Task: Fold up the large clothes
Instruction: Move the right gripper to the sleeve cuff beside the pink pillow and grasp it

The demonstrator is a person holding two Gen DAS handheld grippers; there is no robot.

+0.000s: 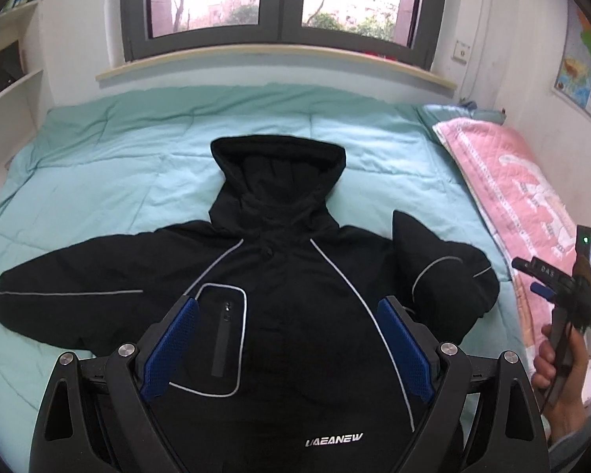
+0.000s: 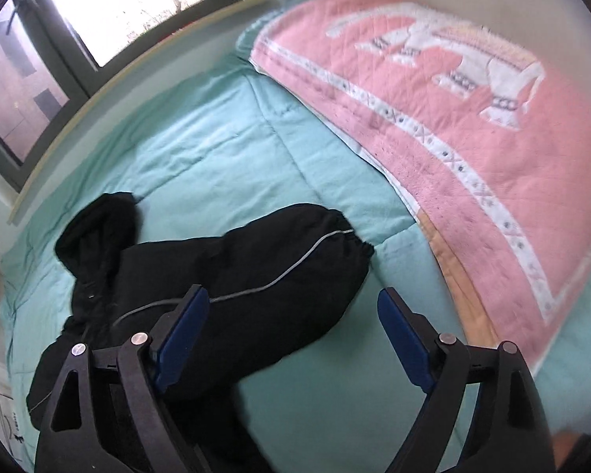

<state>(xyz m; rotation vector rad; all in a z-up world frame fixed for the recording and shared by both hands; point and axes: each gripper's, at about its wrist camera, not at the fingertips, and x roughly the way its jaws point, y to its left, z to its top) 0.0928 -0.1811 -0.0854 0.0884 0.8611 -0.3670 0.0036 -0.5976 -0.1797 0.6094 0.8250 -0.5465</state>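
Note:
A black hooded jacket (image 1: 295, 276) with grey piping lies front up on the mint bedspread (image 1: 138, 165), hood toward the window. One sleeve stretches out flat at the left; the other sleeve (image 2: 295, 260) is bent and bunched at the right. My left gripper (image 1: 289, 307) hovers open above the jacket's chest, nothing between its blue pads. My right gripper (image 2: 293, 303) is open above the bunched sleeve and the bedspread, holding nothing. In the left wrist view the right gripper (image 1: 539, 280) shows at the right edge, held by a hand (image 1: 559, 370).
A pink quilted blanket (image 2: 472, 118) with a white animal print lies along the bed's right side by the wall. A window with a wooden sill (image 1: 272, 63) is behind the bed. White shelves (image 1: 15, 90) stand at the left. A map (image 1: 587, 75) hangs at the right.

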